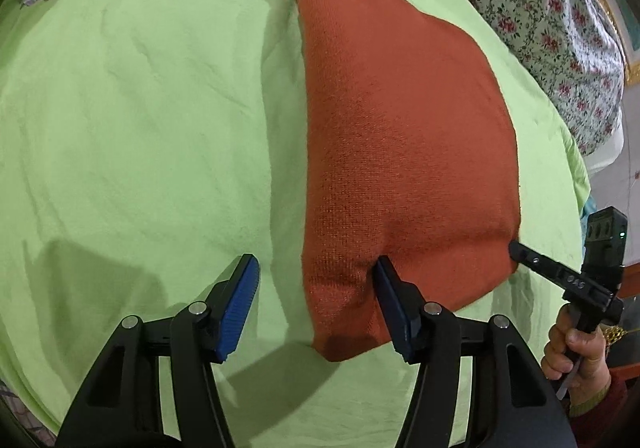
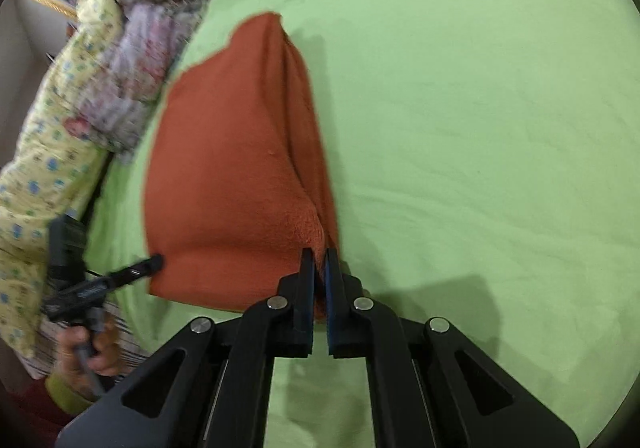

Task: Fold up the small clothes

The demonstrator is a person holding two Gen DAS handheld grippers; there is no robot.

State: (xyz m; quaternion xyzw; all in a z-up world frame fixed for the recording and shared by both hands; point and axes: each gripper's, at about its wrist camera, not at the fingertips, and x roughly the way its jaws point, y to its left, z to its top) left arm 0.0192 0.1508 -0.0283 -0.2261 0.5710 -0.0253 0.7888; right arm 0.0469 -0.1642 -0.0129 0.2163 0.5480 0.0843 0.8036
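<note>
Gripping the near right corner of the rust-orange knitted garment [image 2: 224,167], right claw [image 2: 319,260] closed on a pinch of fabric between its blue pads. Standing open at the near left corner, left claw [image 1: 316,268]: one finger [image 1: 240,288] over bare green bedsheet [image 1: 140,107], the other finger [image 1: 386,280] against the cloth's edge, nothing clamped. Lying flat on the sheet, narrowed to a long strip running away from both claws, far end tapering toward the floral bedding [image 1: 540,7].

Judging the step: lengthwise fold apparently done, near end being taken up for a crosswise fold. Next move probably calls for closing the left claw on its corner, then lifting both corners level and carrying them to the far end, keeping the layers from sliding apart.

Showing from the left wrist: the right claw's tip [image 1: 516,248] meeting the cloth's corner, plus the hand [image 1: 576,348] holding that tool. Showing only from the right wrist: a crease [image 2: 296,151] running up from the pinch, a yellow patterned cloth [image 2: 40,167] beyond the bed's edge, and the other hand [image 2: 88,352] with the left tool.
</note>
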